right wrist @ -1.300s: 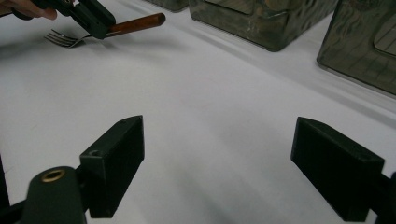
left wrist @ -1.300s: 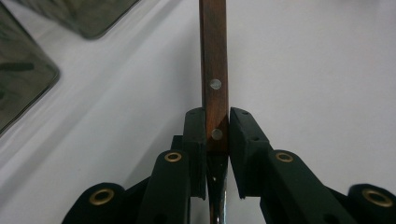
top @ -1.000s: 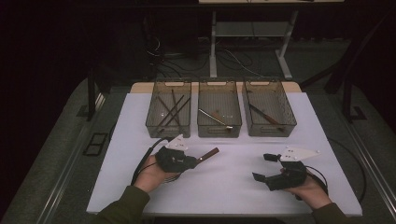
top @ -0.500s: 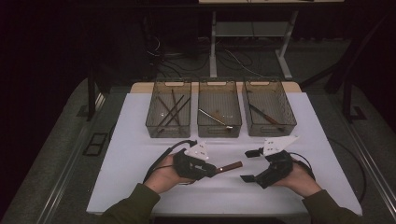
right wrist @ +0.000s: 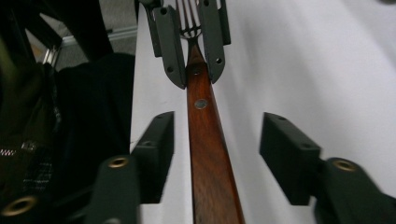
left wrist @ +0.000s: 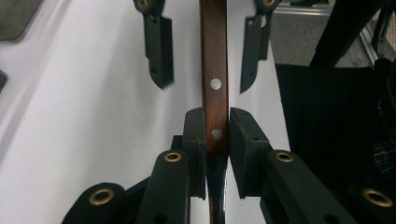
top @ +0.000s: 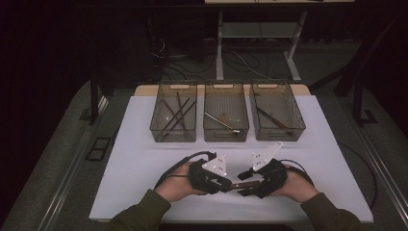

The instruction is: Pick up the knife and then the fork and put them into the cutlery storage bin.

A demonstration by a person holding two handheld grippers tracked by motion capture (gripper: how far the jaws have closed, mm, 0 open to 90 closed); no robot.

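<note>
Fingers of the left gripper [top: 230, 185] pinch the brown wooden-handled metal fork [left wrist: 214, 93] low over the white counter [top: 144, 163], handle pointing toward three o'clock. The right gripper [top: 243, 182] faces it; its fingers, which have just been closing, flank the handle without touching.

Fork [right wrist: 205, 154]: my left gripper [right wrist: 191, 56] covers the neck, and the tines run off the top edge. Handle end cut off at the bottom edge. Contents of the three bins [top: 226, 132]: too small to identify.
</note>
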